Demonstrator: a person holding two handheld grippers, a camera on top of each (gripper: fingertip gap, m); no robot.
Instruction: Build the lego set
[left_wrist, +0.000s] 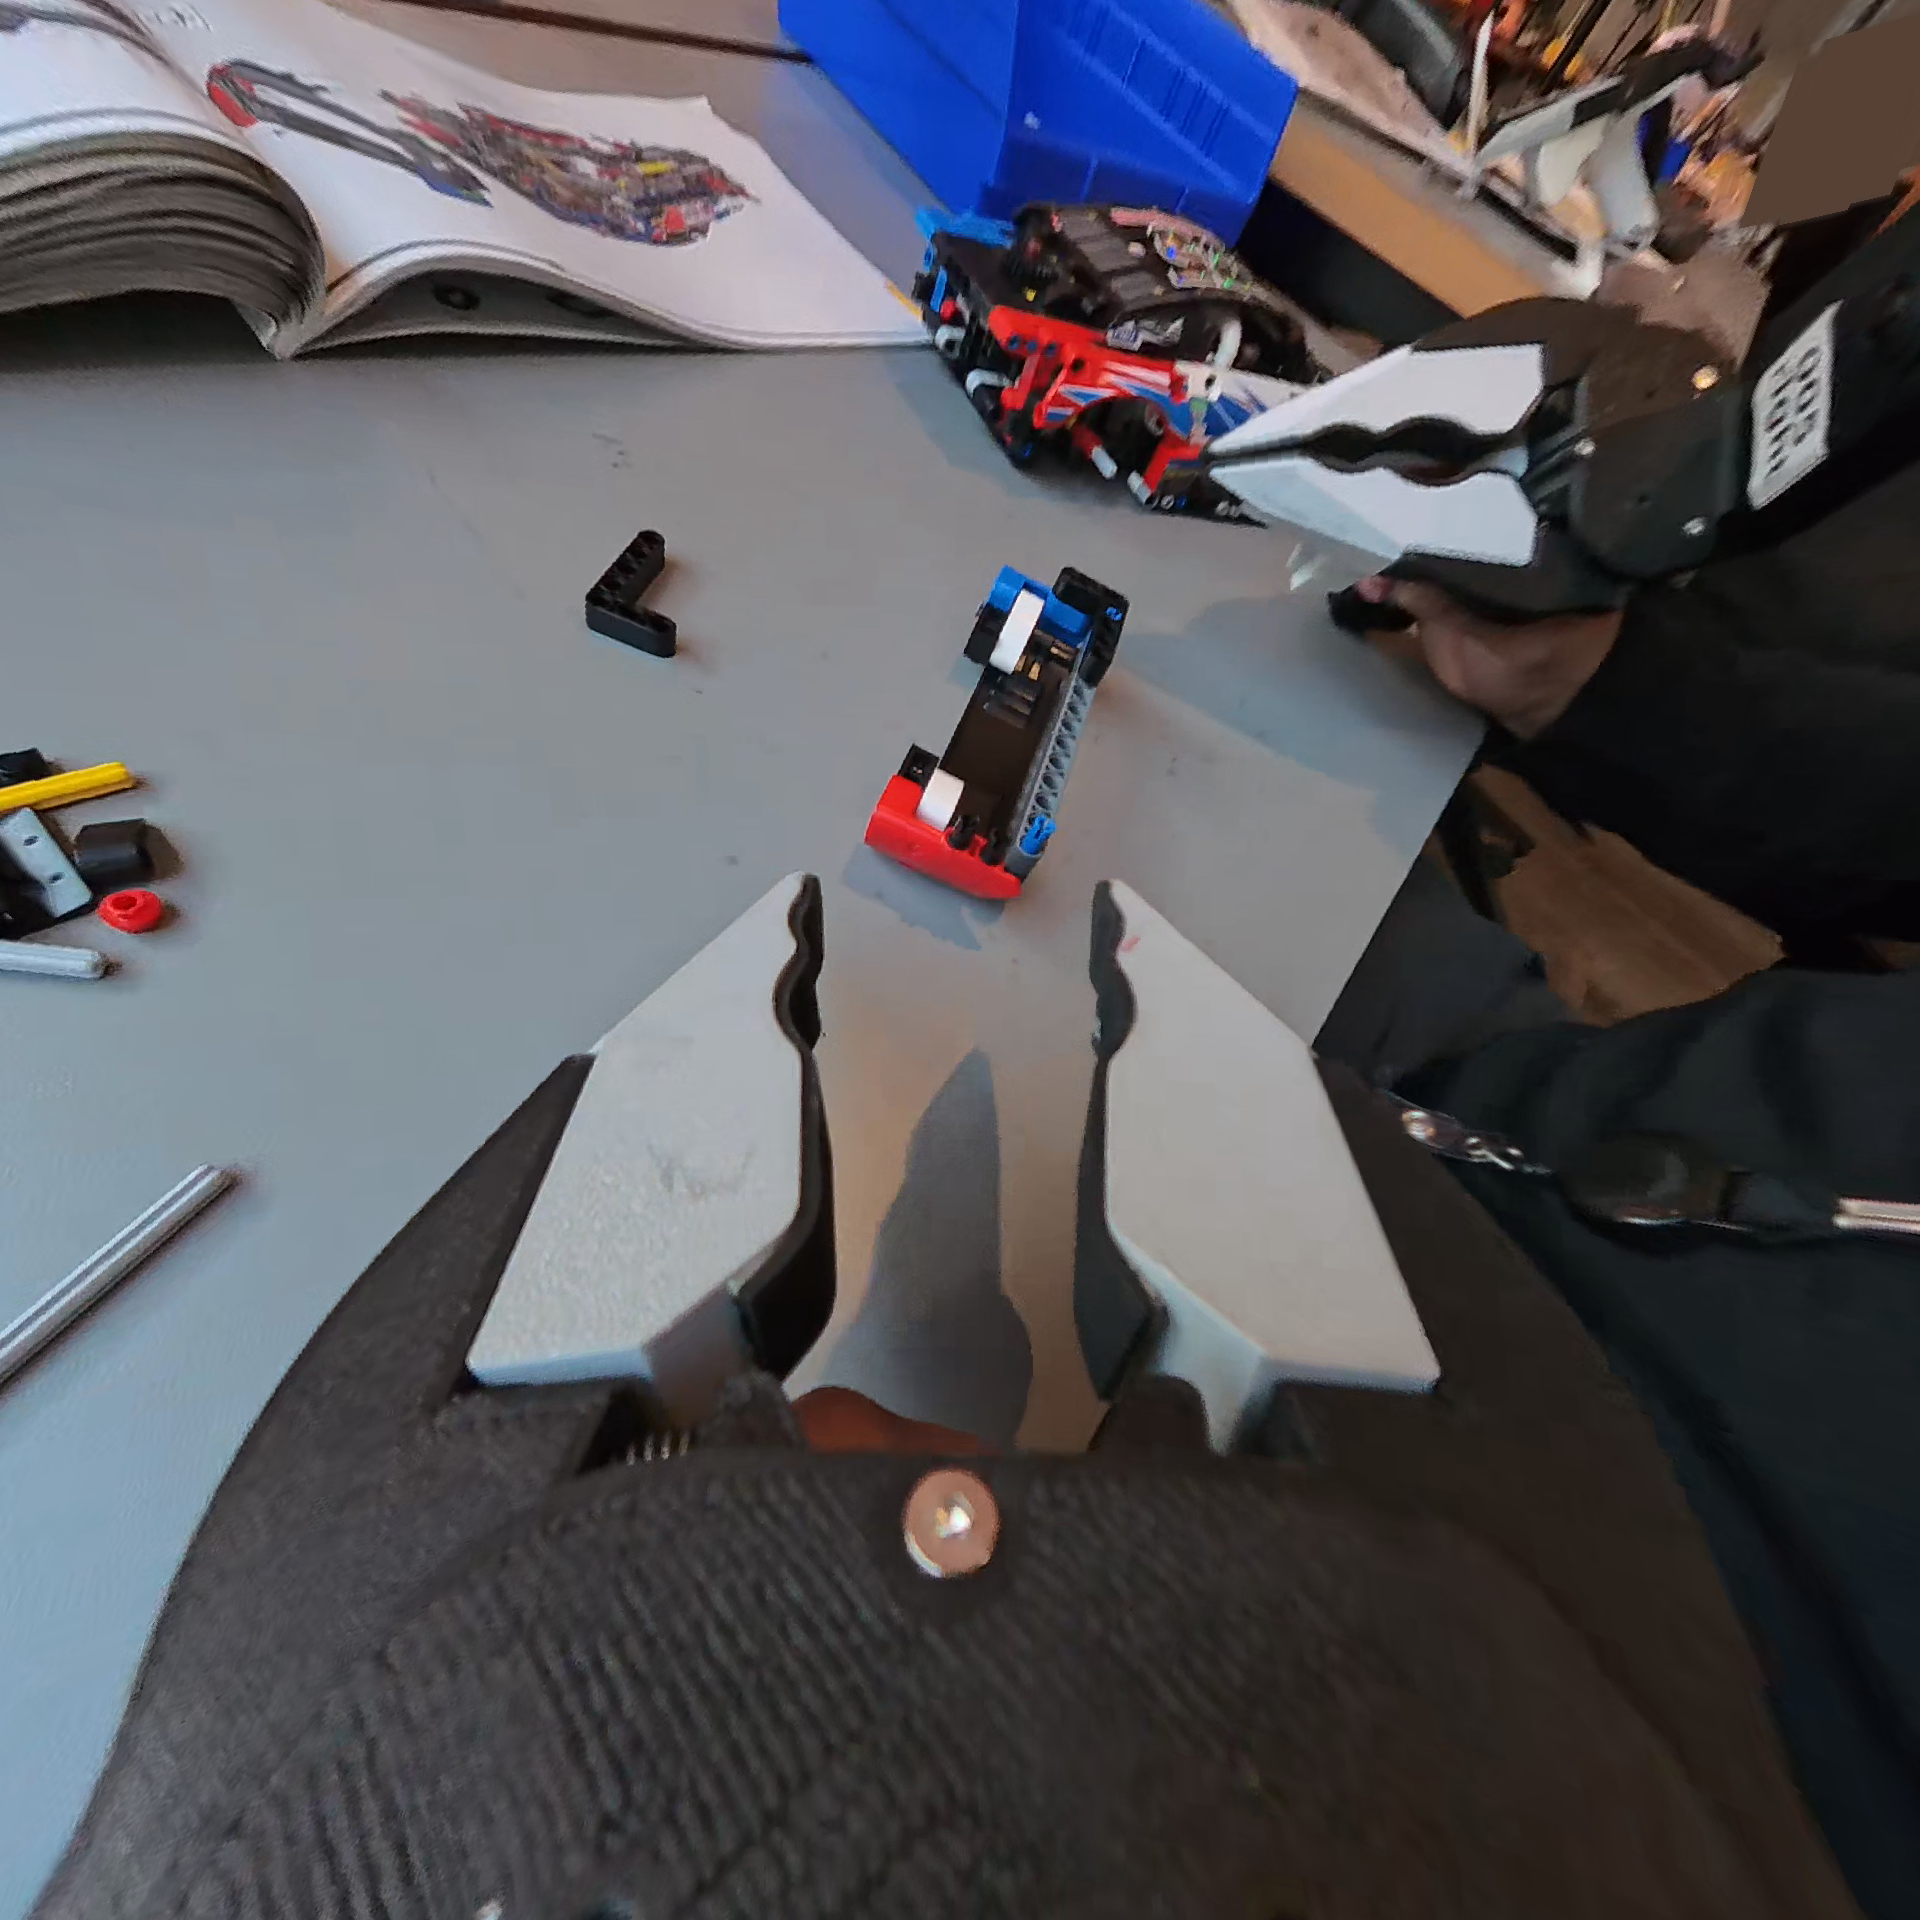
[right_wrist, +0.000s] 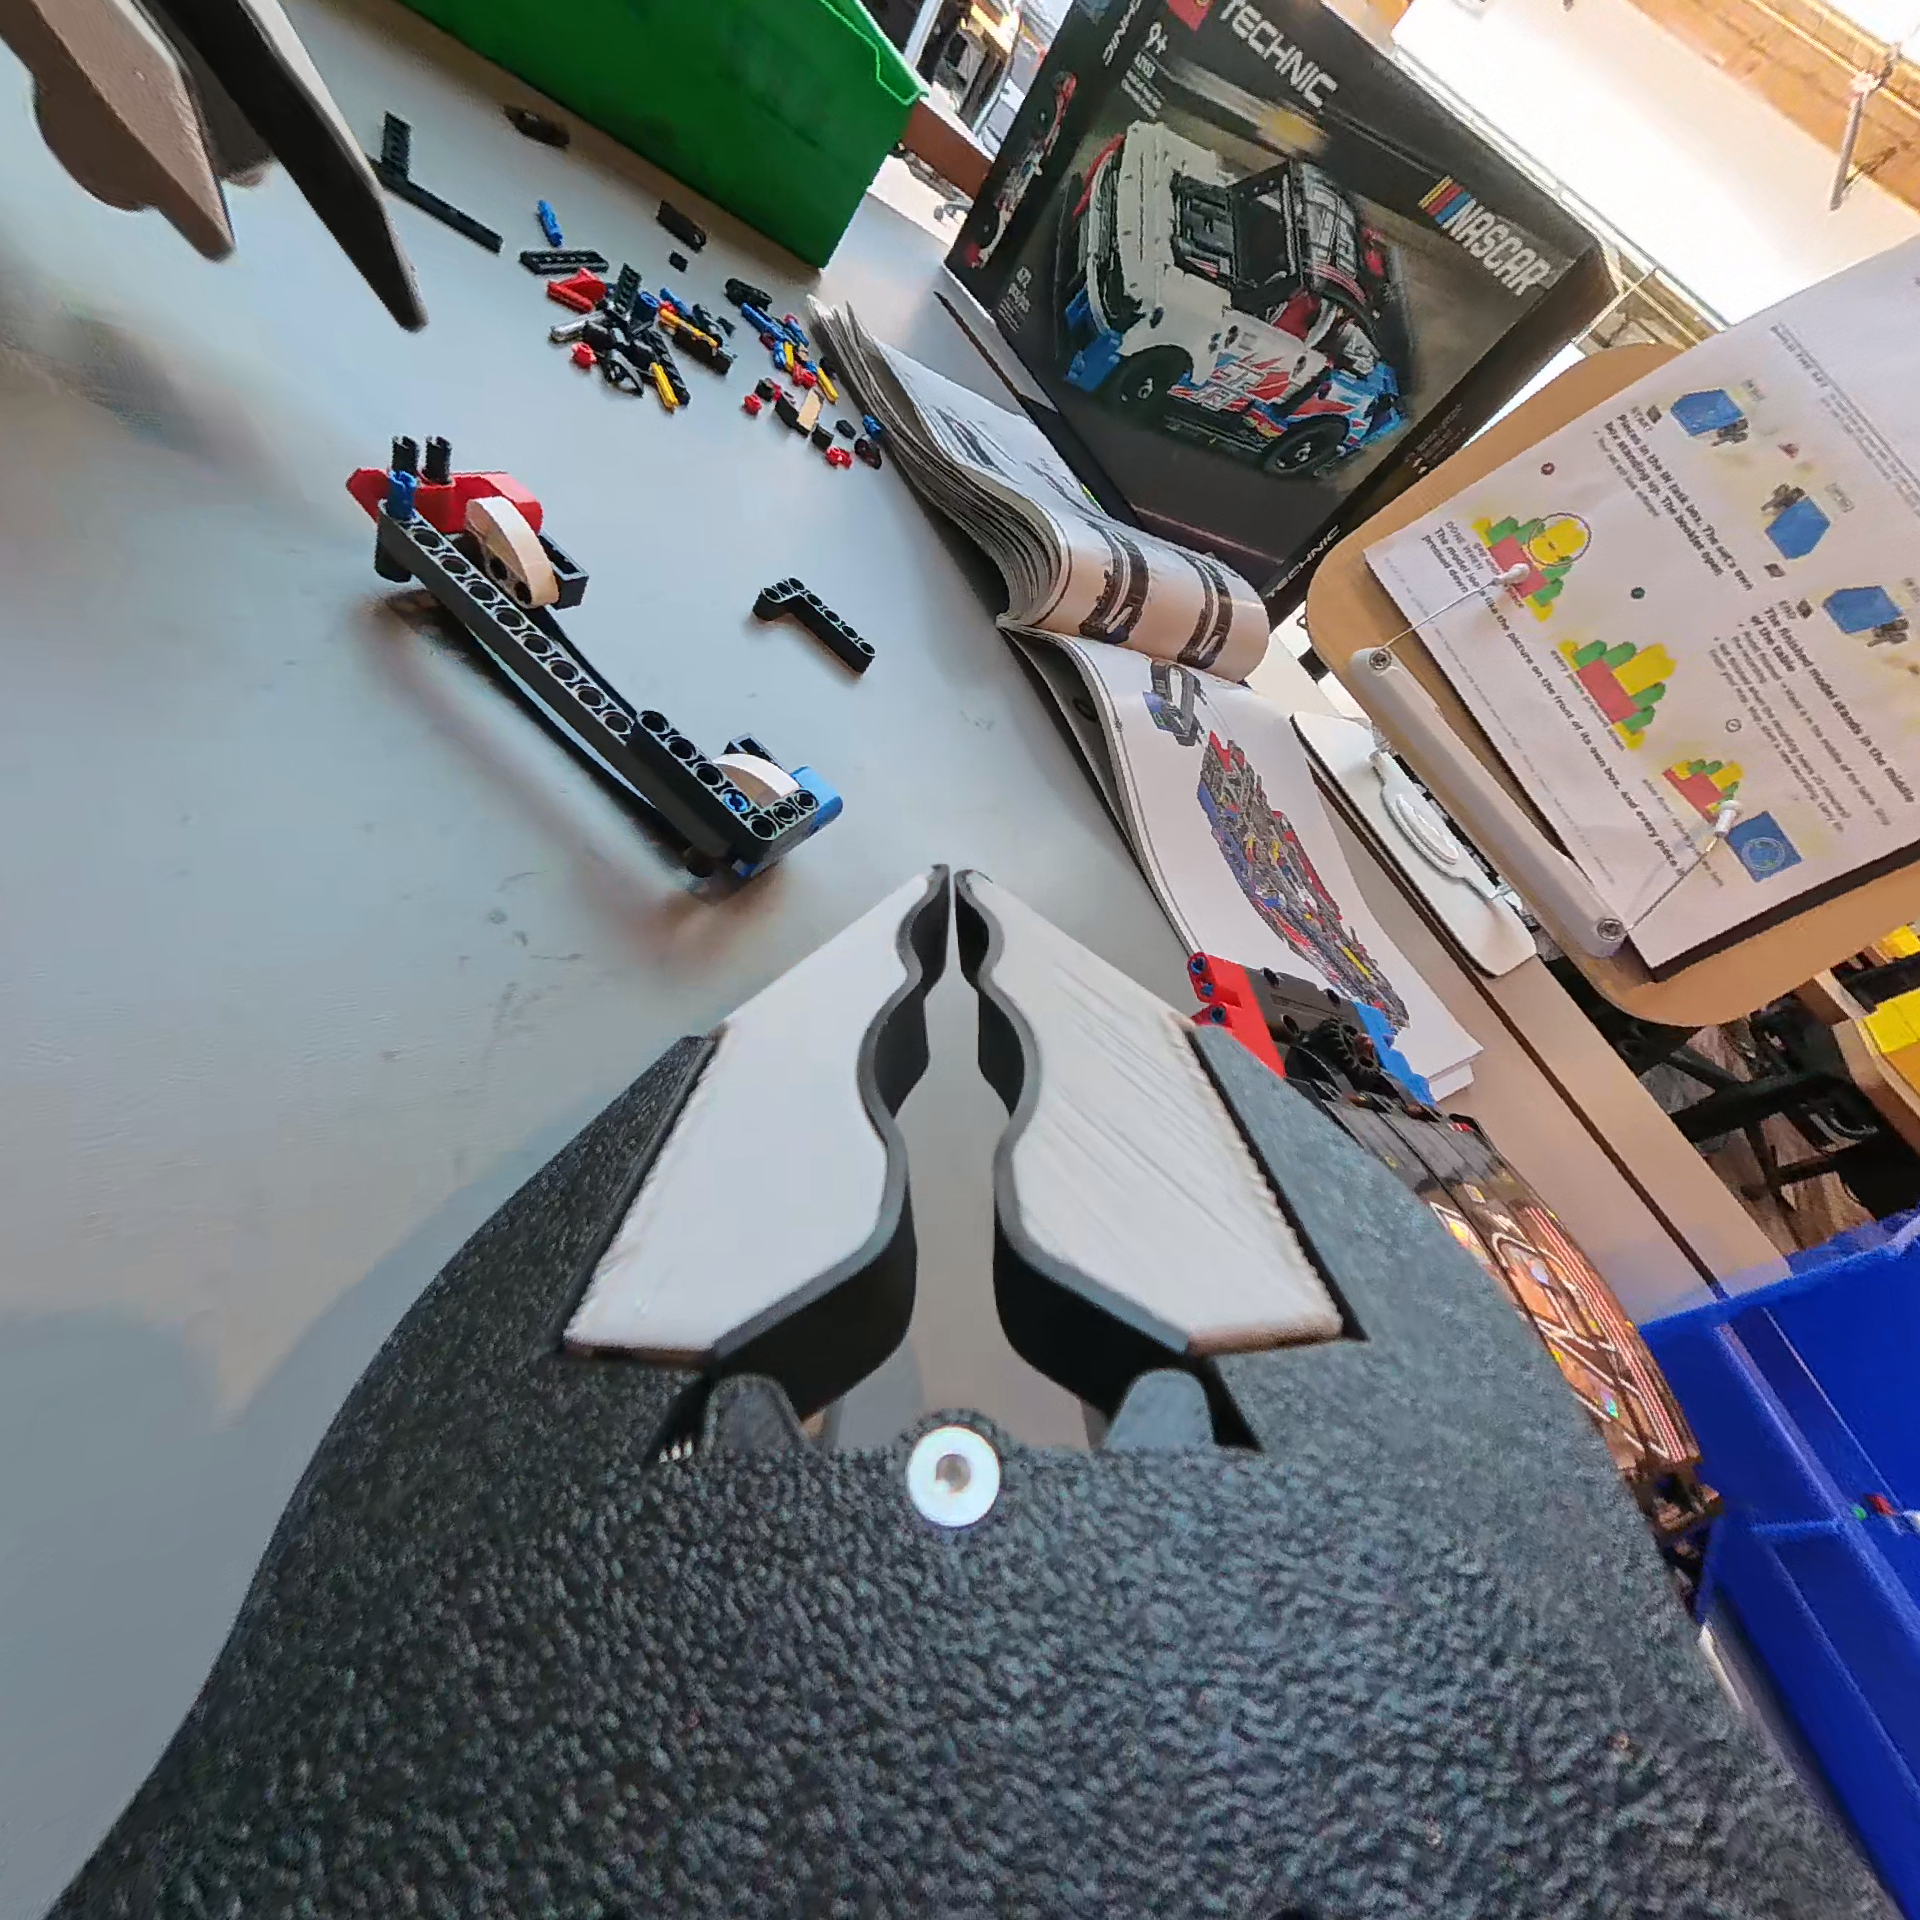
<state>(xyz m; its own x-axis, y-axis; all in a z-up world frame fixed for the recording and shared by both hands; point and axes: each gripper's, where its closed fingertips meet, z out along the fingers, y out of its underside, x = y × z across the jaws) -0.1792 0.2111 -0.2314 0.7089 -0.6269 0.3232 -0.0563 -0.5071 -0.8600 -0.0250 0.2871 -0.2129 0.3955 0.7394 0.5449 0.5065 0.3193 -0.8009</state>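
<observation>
Plainly, the left gripper (left_wrist: 956, 899), a black textured body with two pale grey wedge-shaped fingers, hangs just above the grey bench (left_wrist: 416, 582) with its jaws spread wide and nothing between them. Just beyond its fingertips, near the bench edge on the person's side, lies the small lego sub-assembly (left_wrist: 1003, 732): a long grey holed beam with a red block at one end, a blue block at the other and two white curved pieces on top. Further toward the middle of the bench, well apart from that sub-assembly, rests a single black L-shaped holed beam (left_wrist: 631, 601). The right gripper (right_wrist: 953, 883), of the same black and pale grey make, has its jaws drawn together at the tips with nothing held; in the left wrist view it shows in front of the larger partly built red, black and blue lego car (left_wrist: 1101, 343), though whether it touches the car cannot be told. That car sits near the far edge of the bench, beside a blue plastic bin (left_wrist: 1039, 104). An open thick instruction booklet (left_wrist: 436, 197) lies along the far side. A scatter of small loose lego pieces (right_wrist: 686, 332), black, red, yellow and blue, is spread toward the far corner near a green plastic bin (right_wrist: 727, 104). Behind the booklet stands the dark printed lego box (right_wrist: 1278, 270) with a racing car pictured on it, and beside it a printed sheet on a wooden board (right_wrist: 1683, 582).
</observation>
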